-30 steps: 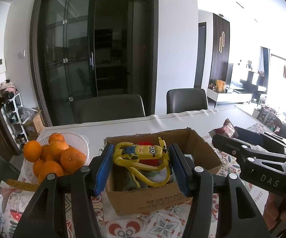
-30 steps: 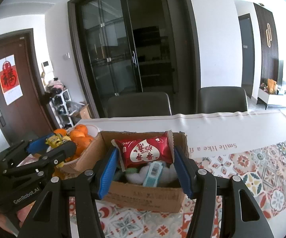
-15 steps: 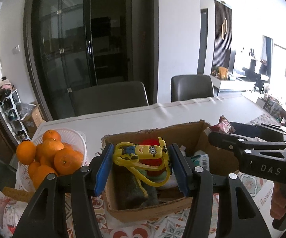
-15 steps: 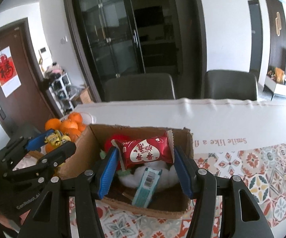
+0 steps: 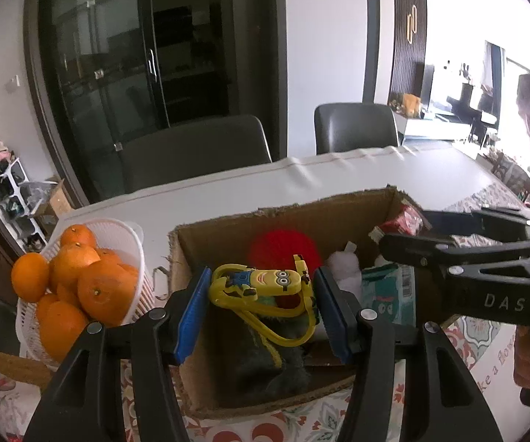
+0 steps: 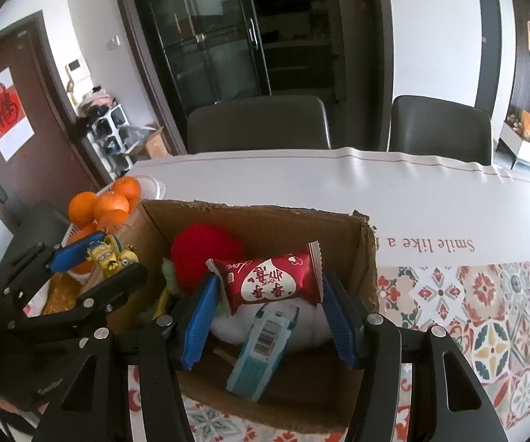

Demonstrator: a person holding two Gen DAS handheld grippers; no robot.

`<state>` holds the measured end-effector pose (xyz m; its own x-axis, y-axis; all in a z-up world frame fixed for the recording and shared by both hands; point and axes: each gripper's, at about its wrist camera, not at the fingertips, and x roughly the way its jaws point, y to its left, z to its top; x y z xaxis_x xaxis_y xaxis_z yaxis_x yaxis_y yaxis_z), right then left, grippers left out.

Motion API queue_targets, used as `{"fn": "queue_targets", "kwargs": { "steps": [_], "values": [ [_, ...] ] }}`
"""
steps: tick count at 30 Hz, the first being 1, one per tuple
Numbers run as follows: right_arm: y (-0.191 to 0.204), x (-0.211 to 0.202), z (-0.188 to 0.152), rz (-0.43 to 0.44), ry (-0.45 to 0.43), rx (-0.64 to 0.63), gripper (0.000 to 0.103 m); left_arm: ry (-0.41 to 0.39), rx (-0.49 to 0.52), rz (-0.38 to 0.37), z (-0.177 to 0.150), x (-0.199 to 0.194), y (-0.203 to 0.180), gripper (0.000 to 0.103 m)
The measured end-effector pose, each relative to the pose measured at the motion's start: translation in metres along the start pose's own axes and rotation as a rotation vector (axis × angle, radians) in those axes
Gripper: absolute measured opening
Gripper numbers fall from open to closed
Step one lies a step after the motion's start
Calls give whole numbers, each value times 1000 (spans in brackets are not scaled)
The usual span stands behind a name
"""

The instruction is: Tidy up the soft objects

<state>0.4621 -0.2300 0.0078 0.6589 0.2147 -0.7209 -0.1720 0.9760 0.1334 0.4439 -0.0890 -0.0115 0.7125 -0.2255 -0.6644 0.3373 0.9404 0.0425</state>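
The left gripper (image 5: 261, 302) is clamped on a yellow cartoon toy (image 5: 261, 283) with goggle eyes and long rubbery straps; both blue pads press its ends, and it hangs above the near-left part of an open cardboard box (image 5: 283, 217). The right gripper (image 6: 270, 305) is closed on a red snack packet (image 6: 270, 283) printed with white hearts, held crosswise between its pads over the middle of the same box.

In the right wrist view the box holds a red yarn ball (image 6: 202, 254) at about 10 o'clock from the packet, a white fluffy lump (image 6: 309, 324) directly below the packet, and a pale blue wrapped pack (image 6: 265, 350) with a barcode at 6 o'clock, leaning toward the near wall. A green item shows at the box's left side, partly hidden.

A white basket (image 5: 117, 232) of oranges (image 5: 106, 291) stands on the desk (image 6: 412, 202) just left of the box, at 9 o'clock from the toy. The desk carries a white cloth farther back and a patterned tile-print cover nearer. Two dark chairs (image 6: 257, 125) stand at 12 o'clock behind the desk, before black glass doors.
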Motion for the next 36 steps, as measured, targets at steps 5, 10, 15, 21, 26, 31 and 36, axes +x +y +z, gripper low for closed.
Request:
{"fn": "queue_targets", "kwargs": {
  "steps": [5, 10, 15, 21, 26, 31, 36],
  "values": [
    [-1, 7, 3, 9, 2, -13, 60, 27, 17, -6, -2, 9, -2, 57],
    [0, 10, 3, 27, 4, -14, 63, 29, 14, 7, -4, 9, 0, 65],
    [0, 7, -1, -15, 0, -11, 63, 17, 3, 29, -7, 2, 2, 70],
    [1, -3, -9, -42, -18, -2, 63, -4, -23, 59, -9, -12, 2, 70],
    [5, -20, -15, -62, -52, 3, 63, -33, -33, 75, -12, -32, 2, 72],
    [12, -44, -25, -66, -86, 4, 63, -71, -45, 92, -18, -59, 1, 73],
    [23, -72, -39, -78, -126, 7, 63, -129, -57, 125, -23, -93, -1, 75]
  ]
}}
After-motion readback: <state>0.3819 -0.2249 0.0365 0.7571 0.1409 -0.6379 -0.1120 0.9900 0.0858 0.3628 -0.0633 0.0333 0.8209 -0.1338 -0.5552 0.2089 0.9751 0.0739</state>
